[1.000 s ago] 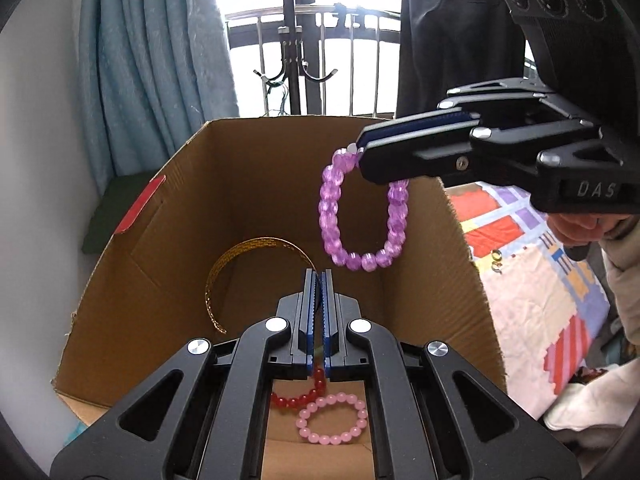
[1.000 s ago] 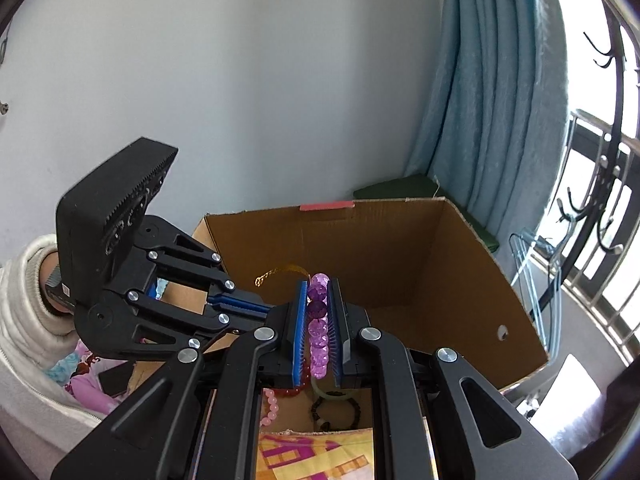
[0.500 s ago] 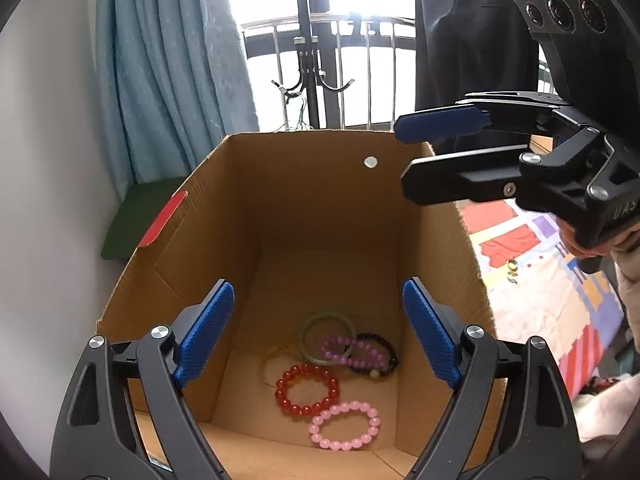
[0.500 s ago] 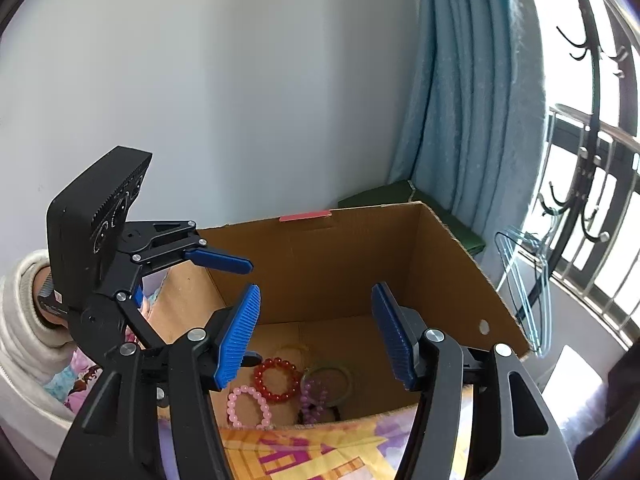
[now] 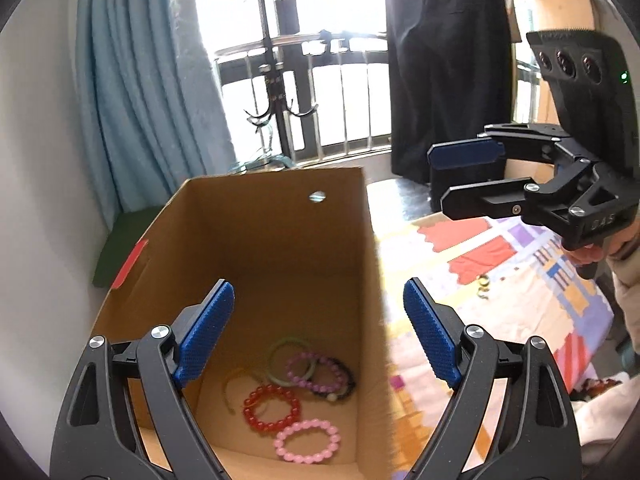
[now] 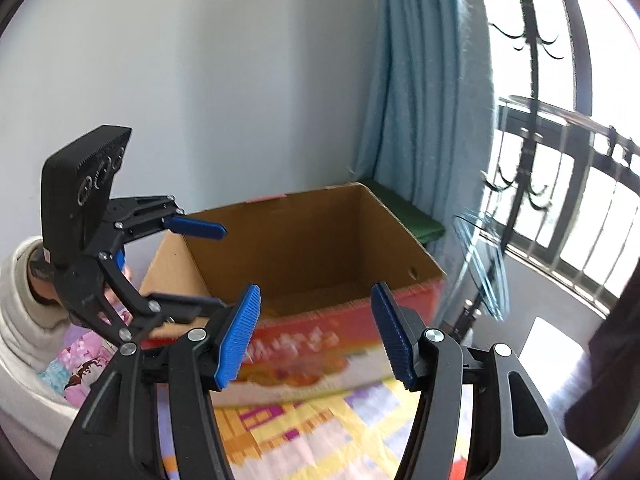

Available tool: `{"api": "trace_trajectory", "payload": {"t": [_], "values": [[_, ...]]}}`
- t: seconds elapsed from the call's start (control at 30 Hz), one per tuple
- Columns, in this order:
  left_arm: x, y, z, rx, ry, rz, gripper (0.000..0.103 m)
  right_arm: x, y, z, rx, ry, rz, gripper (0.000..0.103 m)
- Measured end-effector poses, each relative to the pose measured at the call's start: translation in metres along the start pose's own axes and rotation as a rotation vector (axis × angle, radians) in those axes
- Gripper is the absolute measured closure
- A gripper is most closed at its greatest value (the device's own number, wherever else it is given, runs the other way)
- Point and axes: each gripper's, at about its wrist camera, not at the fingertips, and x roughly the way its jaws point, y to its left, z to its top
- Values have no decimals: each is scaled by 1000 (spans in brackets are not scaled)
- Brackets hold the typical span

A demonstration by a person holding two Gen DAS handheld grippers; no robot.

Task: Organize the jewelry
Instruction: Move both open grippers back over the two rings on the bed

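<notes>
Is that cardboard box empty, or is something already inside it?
Not empty. The cardboard box stands open, and several bracelets lie on its floor, among them a red bracelet and a pink bracelet.

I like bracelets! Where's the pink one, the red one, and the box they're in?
pink bracelet (image 5: 307,441): left wrist view, bead on its ring.
red bracelet (image 5: 272,408): left wrist view, bead on its ring.
cardboard box (image 5: 280,216): left wrist view, inside of far wall.

The left gripper (image 5: 316,332) points forward and downward, its blue-padded fingers (image 5: 206,332) spread wide with nothing between them. The right gripper (image 6: 316,336) is tilted down as well, its fingers (image 6: 240,332) parted and empty. A hand (image 5: 592,250) in a pale sleeve (image 5: 628,280) grips the right gripper's handle from below.
</notes>
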Motion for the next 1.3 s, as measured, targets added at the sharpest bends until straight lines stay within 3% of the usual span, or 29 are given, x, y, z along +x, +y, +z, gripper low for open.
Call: {"api": "trace_trajectory", "payload": {"t": [0.6,0.8,0.9,1.3], "values": [[42,-104,26,68,-6,-172,20,-84,-66,-71,114,33,-158,46],[68,-137,26,97,27,-229,20,-89,-86,-98,137,75,-183,46],[75,-154,23,136,15,-308,20,-89,-96,-112,136,97,-177,46],[132,-181,14,168,130,-340,23,-73,-125,-156,94,171,-144,49]]}}
